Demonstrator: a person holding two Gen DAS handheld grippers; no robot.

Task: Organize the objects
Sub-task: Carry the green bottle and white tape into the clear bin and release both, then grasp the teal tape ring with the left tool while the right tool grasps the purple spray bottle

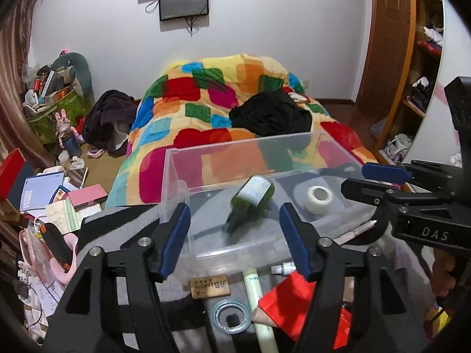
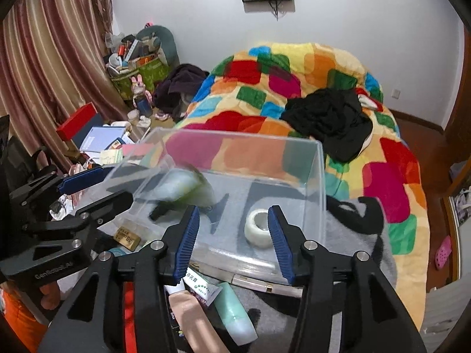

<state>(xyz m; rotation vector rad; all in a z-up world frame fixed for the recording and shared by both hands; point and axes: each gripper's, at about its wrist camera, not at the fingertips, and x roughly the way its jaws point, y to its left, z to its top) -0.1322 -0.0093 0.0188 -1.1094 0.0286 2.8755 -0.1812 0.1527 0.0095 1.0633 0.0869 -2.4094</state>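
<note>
Tubes [image 2: 206, 303] wait unsorted near the clear box [image 1: 179, 188], where a green bottle [image 1: 250, 200] and tape roll [image 1: 319, 198] already lie, both the left gripper [image 1: 235, 235] and right gripper [image 2: 232, 241] spread empty.

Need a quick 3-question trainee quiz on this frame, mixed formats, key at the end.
1. True or false: the roll of clear tape lies inside the clear plastic box.
2. Multiple choice: the green bottle in the box is
A. standing upright with its cap on top
B. tilted or on its side, blurred
C. gripped in the right claw
3. Fill in: both the left claw and the right claw have their jaws ____ and hold nothing.

Key: 1 true; 2 B; 3 open
</note>
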